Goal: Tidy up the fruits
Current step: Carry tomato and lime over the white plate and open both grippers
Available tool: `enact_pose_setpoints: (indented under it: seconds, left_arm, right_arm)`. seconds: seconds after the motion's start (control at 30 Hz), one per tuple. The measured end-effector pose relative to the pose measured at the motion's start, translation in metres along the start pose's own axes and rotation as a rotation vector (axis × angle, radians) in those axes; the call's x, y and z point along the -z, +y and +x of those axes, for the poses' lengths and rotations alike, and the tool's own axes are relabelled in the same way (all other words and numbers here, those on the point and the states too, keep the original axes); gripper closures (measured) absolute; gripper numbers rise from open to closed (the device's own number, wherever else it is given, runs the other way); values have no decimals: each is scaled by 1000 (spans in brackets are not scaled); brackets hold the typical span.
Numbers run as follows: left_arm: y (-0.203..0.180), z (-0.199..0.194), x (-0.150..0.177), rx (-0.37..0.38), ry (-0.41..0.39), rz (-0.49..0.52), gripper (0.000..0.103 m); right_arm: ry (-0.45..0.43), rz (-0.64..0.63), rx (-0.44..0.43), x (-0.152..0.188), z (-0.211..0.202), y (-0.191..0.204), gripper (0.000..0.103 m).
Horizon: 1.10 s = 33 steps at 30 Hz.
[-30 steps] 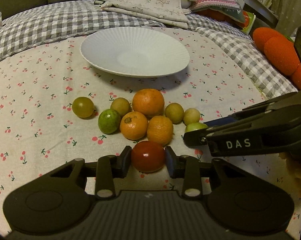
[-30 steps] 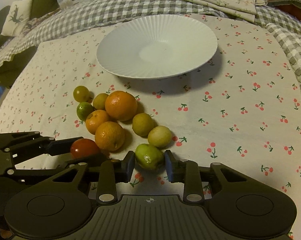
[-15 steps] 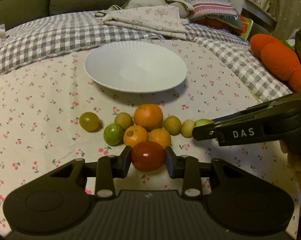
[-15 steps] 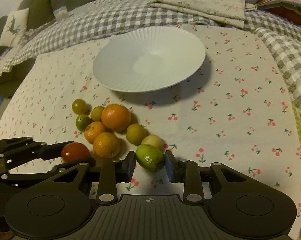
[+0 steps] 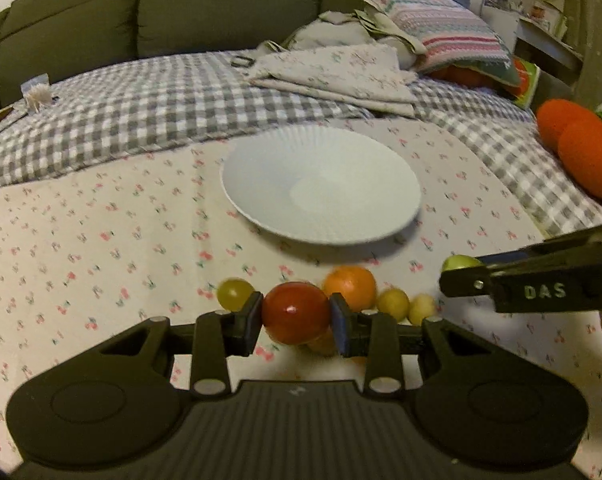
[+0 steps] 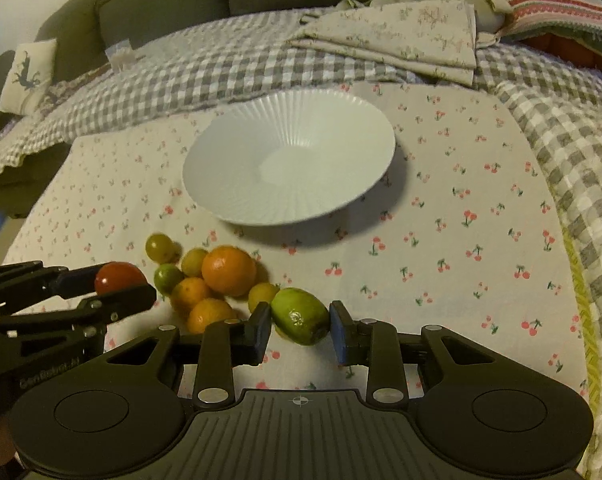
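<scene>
White plate [image 6: 237, 196], bare cloth [image 6: 461, 260] beside

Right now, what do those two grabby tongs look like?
Both tongs are matte black plastic. Each has a ribbed middle plate, two rounded wings with round dimples, and silver rivets on its finger arms. The left tongs have dark pads. The right tongs have bluish pads and white "DAS" lettering on the side.
</scene>
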<state>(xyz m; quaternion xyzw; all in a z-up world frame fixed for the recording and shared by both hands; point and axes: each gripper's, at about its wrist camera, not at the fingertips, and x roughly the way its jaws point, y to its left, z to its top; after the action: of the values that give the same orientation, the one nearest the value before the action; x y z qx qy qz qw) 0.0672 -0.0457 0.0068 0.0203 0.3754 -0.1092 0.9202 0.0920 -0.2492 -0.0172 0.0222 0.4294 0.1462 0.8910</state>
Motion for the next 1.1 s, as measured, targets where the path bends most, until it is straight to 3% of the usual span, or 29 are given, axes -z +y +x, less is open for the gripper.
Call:
enact_pose_setpoints:
  seconds: [0.17, 0.3, 0.4, 0.73, 1.1]
  left_arm:
    - [10, 5, -27, -13, -32, -21, 69]
    - [8, 27, -42, -69, -58, 38, 69]
    - [7, 50, -50, -39, -45, 28, 69]
    - [-2, 98, -60, -17, -43, 52, 69]
    - [1, 112, -56, -8, -34, 66, 67]
  right_arm:
    - [-60, 12, -6, -15, -8, 0, 73]
    - [-113, 26, 6, -34, -6, -4, 73]
    - [-152, 42, 1, -48, 1, -8, 73]
    - [-130, 32, 15, -71, 54, -12, 73]
    - [-104, 29, 6, -73, 81, -13, 71]
